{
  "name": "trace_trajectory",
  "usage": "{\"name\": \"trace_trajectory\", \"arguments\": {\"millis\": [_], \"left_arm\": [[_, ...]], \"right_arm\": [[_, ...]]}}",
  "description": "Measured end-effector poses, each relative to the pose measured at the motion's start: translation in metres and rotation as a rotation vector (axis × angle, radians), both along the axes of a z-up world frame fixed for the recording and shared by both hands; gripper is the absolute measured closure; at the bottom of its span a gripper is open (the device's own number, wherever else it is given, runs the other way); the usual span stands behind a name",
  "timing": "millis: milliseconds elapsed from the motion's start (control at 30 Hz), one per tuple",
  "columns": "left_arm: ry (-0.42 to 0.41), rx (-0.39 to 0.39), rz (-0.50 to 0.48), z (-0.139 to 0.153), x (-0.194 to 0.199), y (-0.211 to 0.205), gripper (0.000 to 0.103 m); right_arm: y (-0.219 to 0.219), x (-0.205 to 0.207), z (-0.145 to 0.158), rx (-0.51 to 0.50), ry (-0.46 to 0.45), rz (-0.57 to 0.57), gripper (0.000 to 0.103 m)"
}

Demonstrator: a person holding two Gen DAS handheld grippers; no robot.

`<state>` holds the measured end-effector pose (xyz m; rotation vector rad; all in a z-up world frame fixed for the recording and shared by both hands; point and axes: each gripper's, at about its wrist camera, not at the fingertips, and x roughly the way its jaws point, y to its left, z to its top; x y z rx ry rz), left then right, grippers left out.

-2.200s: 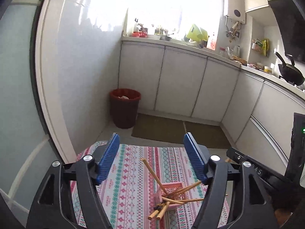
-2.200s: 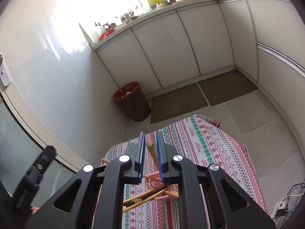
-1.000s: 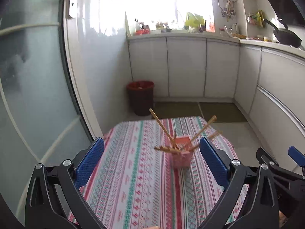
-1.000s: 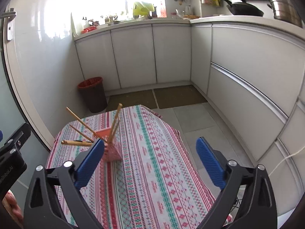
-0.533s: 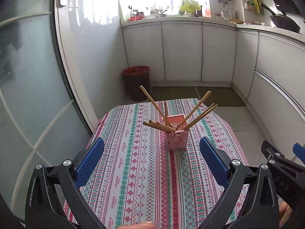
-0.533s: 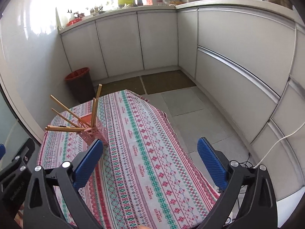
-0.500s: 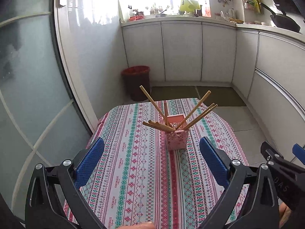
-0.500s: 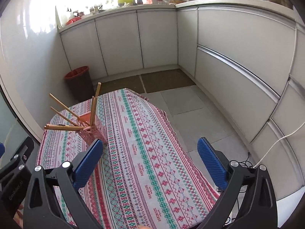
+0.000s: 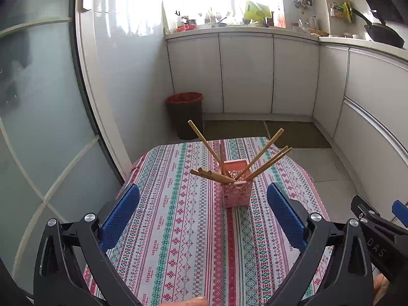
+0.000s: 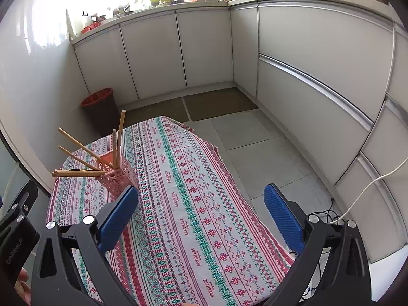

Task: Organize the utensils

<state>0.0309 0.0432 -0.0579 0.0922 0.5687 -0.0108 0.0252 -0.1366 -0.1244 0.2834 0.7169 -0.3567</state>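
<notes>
Both grippers, left gripper (image 9: 202, 210) and right gripper (image 10: 201, 215), hover spread wide and empty; chopsticks (image 9: 262, 162) look settled in the pink holder (image 9: 236, 191), so avoid bumping it.

We see a table covered by a patterned tablecloth (image 9: 178, 216) in red, green and white stripes, filling the lower middle of both views. Beyond its far edge, at the centre of the left view, a dark waste bin (image 9: 185, 114) with a red rim stands on the floor against white cabinets (image 9: 244, 76). Two brown floor mats (image 10: 188, 108) lie before those cabinets. At the upper right a black pan (image 9: 382, 34) sits on the counter. A white cable (image 10: 367, 186) trails at the right edge.
</notes>
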Motion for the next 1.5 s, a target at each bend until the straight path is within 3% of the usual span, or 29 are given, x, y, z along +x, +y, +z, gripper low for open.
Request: {"name": "trace_trajectory", "arguments": {"millis": [467, 1500], "left_arm": [[-0.053, -0.037, -0.02, 0.016, -0.007, -0.002, 0.007], [-0.067, -0.045, -0.042, 0.018, -0.006, -0.009, 0.007]], "right_arm": [[-0.002, -0.004, 0.006, 0.007, -0.037, -0.023, 0.007], [-0.007, -0.01, 0.014, 0.028, -0.069, -0.049, 0.007]]}}
